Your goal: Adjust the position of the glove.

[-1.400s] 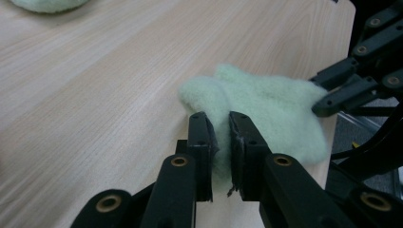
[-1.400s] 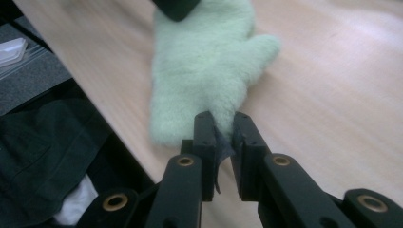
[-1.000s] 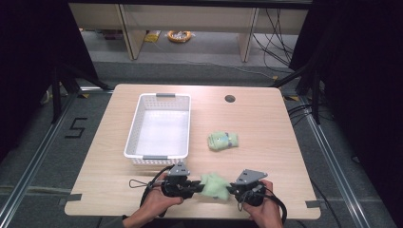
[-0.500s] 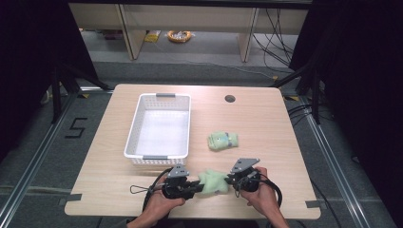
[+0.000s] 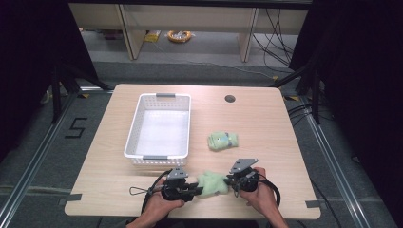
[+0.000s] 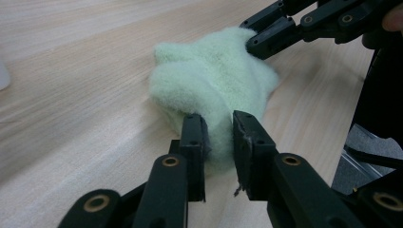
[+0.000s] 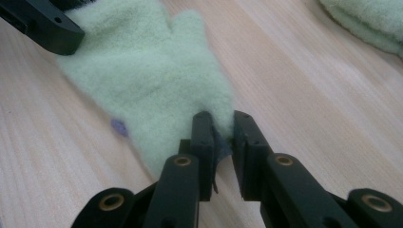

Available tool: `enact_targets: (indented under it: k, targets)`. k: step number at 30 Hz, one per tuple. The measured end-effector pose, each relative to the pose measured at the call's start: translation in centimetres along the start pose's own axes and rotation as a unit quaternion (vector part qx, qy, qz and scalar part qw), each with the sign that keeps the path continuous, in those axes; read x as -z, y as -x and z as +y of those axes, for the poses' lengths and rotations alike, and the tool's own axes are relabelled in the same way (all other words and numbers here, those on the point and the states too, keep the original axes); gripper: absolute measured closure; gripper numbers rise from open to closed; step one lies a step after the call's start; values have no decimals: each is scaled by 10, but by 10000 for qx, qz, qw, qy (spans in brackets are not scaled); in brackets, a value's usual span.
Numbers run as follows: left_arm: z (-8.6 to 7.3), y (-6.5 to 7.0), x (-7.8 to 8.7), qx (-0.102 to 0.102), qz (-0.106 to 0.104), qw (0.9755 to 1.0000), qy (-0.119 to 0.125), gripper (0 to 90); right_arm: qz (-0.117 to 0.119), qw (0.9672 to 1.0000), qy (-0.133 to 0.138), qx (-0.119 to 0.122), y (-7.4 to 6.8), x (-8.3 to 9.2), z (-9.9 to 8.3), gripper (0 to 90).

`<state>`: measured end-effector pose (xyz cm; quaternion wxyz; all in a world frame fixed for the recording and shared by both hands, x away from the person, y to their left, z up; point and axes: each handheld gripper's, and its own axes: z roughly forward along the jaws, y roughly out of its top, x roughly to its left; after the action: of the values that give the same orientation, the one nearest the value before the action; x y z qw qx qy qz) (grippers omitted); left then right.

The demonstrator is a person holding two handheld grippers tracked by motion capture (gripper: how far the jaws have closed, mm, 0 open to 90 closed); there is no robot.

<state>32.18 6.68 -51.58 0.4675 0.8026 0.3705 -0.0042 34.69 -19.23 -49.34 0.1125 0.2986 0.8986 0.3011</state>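
Note:
A pale green fleece mitten (image 5: 212, 182) lies on the wooden table near its front edge, between my two grippers. My left gripper (image 5: 196, 187) pinches one end of the mitten (image 6: 214, 90), fleece bunched between its jaws (image 6: 219, 142). My right gripper (image 5: 230, 181) is shut on the opposite edge of the mitten (image 7: 147, 71), its jaws closed on a fold (image 7: 222, 129). In the left gripper view the right gripper's fingers (image 6: 271, 35) hold the far side. A second green mitten (image 5: 222, 140) lies farther back on the table, apart from both.
A white plastic basket (image 5: 133, 142) stands on the left half of the table (image 5: 266, 118), just behind my left hand. A round cable hole (image 5: 230, 99) sits near the back edge. The second mitten's edge (image 7: 370, 23) shows at the right gripper view's top right.
My right gripper has moved left and forward onto the mitten and closed on its edge. The mitten now lies flatter, stretched between both grippers. The left gripper has barely moved.

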Motion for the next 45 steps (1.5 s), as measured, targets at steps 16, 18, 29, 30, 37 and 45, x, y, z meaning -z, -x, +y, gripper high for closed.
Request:
enact_targets:
  k: [16, 18, 29, 30, 37, 45]
  targets:
    - [5, 2, 9, -267, 348, 9990, 9, 463, -24, 10000, 52, 69, 8, 0, -5, 667]
    - [6, 3, 10, -267, 348, 9990, 25, 421, -56, 10000, 82, 14, 11, 2, -5, 581]
    - [6, 4, 21, -266, 215, 9994, 8, 320, -332, 9972, 441, -506, 29, 23, -6, 431]
    - [5, 5, 22, -300, 302, 9991, 89, 317, -353, 9966, 519, -527, 30, 24, -6, 431]
    - [2, 3, 31, -394, 304, 9987, 64, 280, -547, 9931, 824, -632, 42, 27, 2, 436]
    - [-5, 0, 41, -513, 498, 9974, 87, 242, -585, 9911, 901, -783, 56, 23, 10, 435]
